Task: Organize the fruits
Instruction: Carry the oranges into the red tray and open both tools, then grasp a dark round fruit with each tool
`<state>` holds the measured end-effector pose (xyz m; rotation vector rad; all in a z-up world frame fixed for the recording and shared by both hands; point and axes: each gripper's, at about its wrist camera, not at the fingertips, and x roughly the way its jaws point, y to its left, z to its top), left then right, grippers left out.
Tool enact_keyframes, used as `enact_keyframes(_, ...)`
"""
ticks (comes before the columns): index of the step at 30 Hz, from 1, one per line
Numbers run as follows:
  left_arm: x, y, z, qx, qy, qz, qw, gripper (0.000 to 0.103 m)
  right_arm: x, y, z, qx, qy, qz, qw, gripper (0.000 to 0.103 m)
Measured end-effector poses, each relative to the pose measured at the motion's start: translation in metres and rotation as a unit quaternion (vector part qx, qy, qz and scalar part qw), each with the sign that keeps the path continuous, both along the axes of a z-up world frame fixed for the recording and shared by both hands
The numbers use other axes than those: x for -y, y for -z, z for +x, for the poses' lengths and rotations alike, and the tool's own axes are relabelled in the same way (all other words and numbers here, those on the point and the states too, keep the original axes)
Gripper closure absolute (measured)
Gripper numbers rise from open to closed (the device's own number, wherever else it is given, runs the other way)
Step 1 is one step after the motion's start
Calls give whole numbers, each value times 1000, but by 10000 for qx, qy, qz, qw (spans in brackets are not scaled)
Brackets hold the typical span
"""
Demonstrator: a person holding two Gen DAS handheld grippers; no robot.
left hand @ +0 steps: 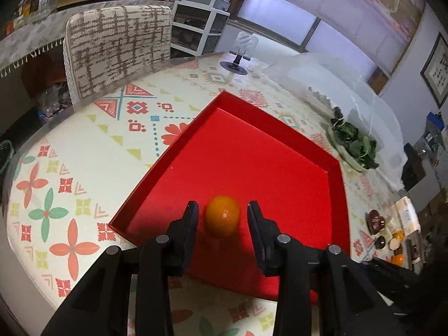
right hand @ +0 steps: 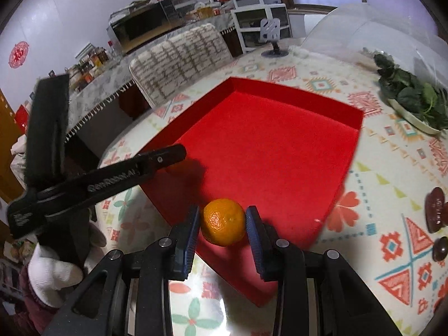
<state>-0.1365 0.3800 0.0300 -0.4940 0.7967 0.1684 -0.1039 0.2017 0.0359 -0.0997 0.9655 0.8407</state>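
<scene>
A shallow red tray (left hand: 268, 128) lies on the patterned table; it also shows in the right wrist view (right hand: 280, 89). In the left wrist view an orange (left hand: 223, 215) rests on the tray floor between the fingers of my left gripper (left hand: 222, 214), which is open with gaps on both sides. In the right wrist view my right gripper (right hand: 223, 222) is shut on a second orange (right hand: 223, 221) and holds it above the tray's near corner. The left gripper (right hand: 168, 158) reaches in from the left over the tray's edge.
A plate of green leaves (left hand: 352, 145) sits beyond the tray, also in the right wrist view (right hand: 411, 100). Brown and orange fruits (left hand: 392, 235) lie at the table's right edge. A phone stand (right hand: 273, 42), a clear dome cover (right hand: 378, 28) and a chair (left hand: 117, 50) are farther back.
</scene>
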Motion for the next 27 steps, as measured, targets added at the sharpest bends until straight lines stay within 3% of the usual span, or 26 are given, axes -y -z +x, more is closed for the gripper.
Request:
enact_keyframes(6, 6, -14, -10, 218, 10, -186, 9996, 50, 7, -13, -6, 81, 67, 169, 9998, 59)
enact_keyframes(12, 31, -39, -20, 500, 226, -203, 9983, 38, 48, -33, -19, 267, 361, 445, 9980, 53)
enact_keyframes(14, 47, -49, -21, 608, 407, -129, 9972, 32, 74, -36, -24, 272, 556, 547, 9966, 53)
enact_keyframes(19, 96, -61, -17, 701, 973, -30, 9928, 31, 168, -38, -32, 365, 1354, 628, 9881, 53)
enact_keyframes(24, 146, -51, -1, 536, 1498, -72, 9872, 31, 279, -32, -35, 366, 2461, 424, 9676, 51)
enact_keyframes(27, 175, -43, 8, 407, 1781, -91, 9831, 31, 318, -23, -34, 247, 2873, 309, 9570, 51)
